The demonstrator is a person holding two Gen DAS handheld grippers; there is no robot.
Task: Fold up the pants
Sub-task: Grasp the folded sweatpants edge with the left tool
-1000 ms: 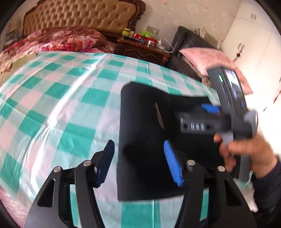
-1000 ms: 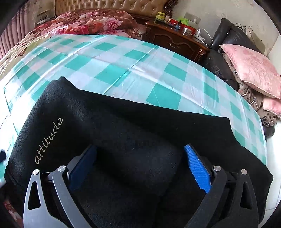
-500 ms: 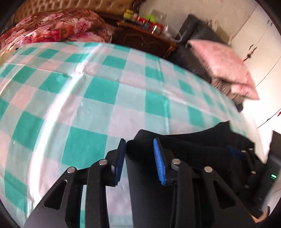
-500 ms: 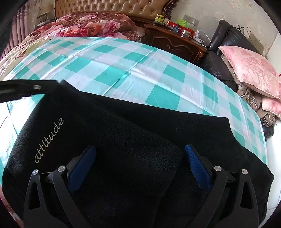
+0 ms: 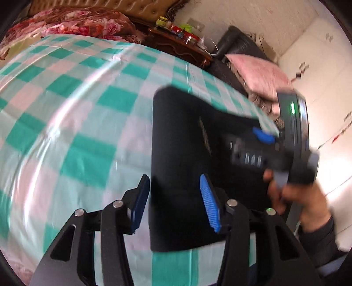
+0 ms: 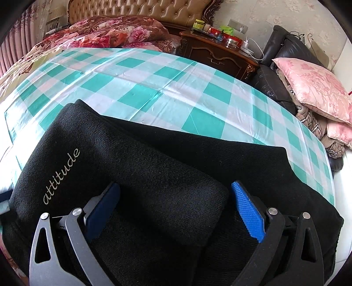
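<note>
The black pants (image 6: 154, 176) lie folded in a flat stack on the green-and-white checked sheet (image 6: 140, 88), with the word "attitude" stitched on the top layer. They show in the left wrist view (image 5: 187, 143) as a dark rectangle. My left gripper (image 5: 173, 198) is open and empty, hovering over the near left edge of the stack. My right gripper (image 6: 173, 209) is open, its fingers spread low over the top fold, holding nothing. It also shows in the left wrist view (image 5: 264, 140), held by a hand at the stack's right side.
A floral quilt (image 6: 110, 33) and tufted headboard (image 6: 140, 11) lie at the far end. A wooden nightstand (image 6: 217, 55) with small bottles, a black chair (image 6: 277, 72) and pink pillows (image 6: 316, 92) stand to the right, past the bed's edge.
My left gripper has opened wider and pulled back from the pants' left edge, which it was closing around half a second ago. The right gripper has stayed still over the stack.
</note>
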